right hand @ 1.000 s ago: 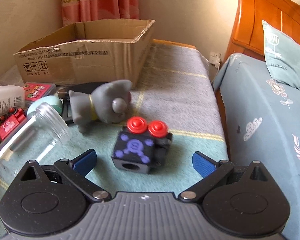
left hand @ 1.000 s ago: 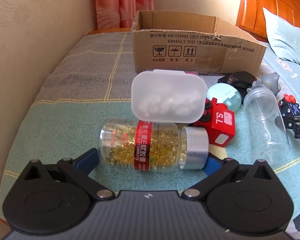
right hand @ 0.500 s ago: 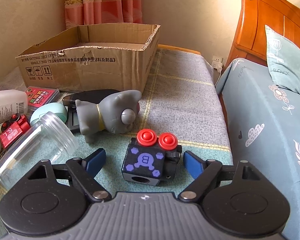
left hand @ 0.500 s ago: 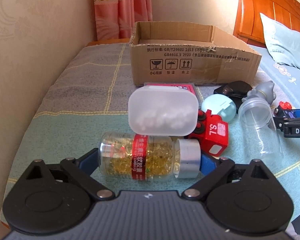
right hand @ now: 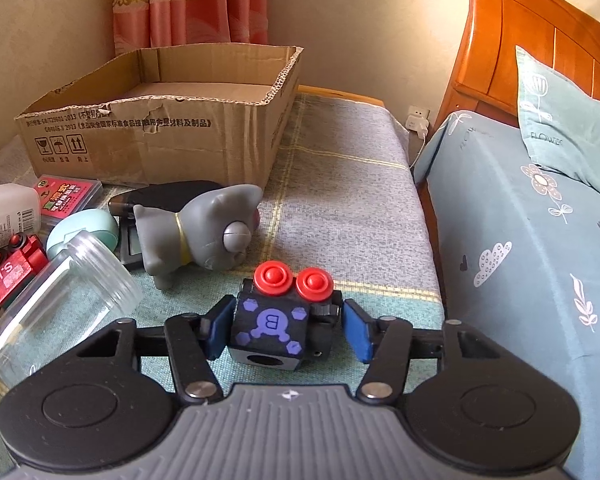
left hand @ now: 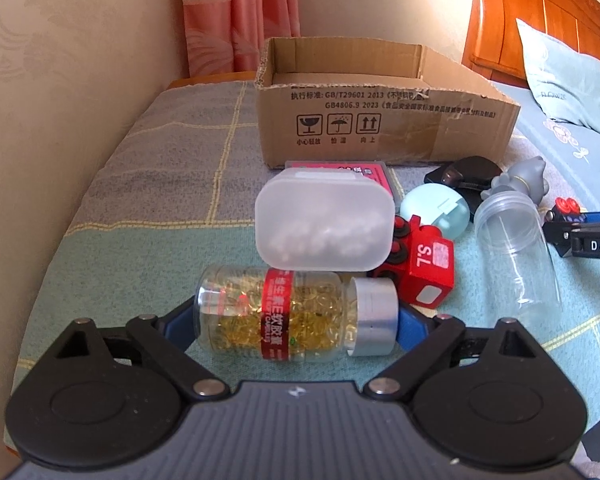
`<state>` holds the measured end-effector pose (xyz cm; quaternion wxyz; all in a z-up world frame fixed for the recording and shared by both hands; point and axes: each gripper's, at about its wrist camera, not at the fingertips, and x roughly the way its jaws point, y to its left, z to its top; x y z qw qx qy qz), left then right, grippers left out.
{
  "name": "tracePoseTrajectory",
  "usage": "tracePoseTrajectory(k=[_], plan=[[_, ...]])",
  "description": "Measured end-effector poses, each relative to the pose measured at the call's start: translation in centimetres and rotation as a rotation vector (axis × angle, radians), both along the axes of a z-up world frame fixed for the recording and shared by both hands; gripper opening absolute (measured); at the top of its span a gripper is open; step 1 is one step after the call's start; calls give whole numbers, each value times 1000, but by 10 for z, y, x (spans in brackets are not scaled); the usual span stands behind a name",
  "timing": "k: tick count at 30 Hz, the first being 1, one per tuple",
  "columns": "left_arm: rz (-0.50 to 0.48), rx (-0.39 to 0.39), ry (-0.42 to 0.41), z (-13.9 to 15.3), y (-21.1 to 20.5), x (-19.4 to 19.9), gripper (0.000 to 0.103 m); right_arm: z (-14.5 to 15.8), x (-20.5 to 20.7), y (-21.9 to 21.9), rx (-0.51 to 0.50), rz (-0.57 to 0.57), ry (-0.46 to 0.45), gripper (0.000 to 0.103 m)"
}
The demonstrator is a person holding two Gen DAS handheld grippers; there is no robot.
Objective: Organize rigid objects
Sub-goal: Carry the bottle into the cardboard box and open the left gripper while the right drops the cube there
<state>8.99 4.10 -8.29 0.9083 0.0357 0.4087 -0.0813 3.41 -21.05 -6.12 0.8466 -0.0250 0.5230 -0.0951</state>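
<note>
Left wrist view: the left gripper has its 2 pads clamped end to end on the capsule bottle, one on the base, one on the silver cap. The bottle lies on the blanket, touching the frosted pill box behind it. Lift straight up, so the box is not dragged, then carry to the cardboard box at the far end.

Right wrist view: the right gripper is closing on the black toy cube; the left pad touches, the right pad looks just apart. Let both pads seat on flat faces below the 2 red buttons before lifting.
</note>
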Motion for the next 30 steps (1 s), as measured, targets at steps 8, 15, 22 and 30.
tracePoseTrajectory(k=[8, 15, 22, 30], plan=[[-20, 22, 45, 4, 3, -3, 94, 6, 0, -1, 3, 29, 26, 60], [-33, 46, 76, 13, 11, -11, 94, 22, 1, 1, -27, 106, 23, 59], [-64, 35, 67, 49, 14, -5, 94, 43, 13, 2, 23, 195, 19, 59], [-134, 36, -62, 107, -1, 53, 94, 80, 44, 8, 98, 287, -41, 59]])
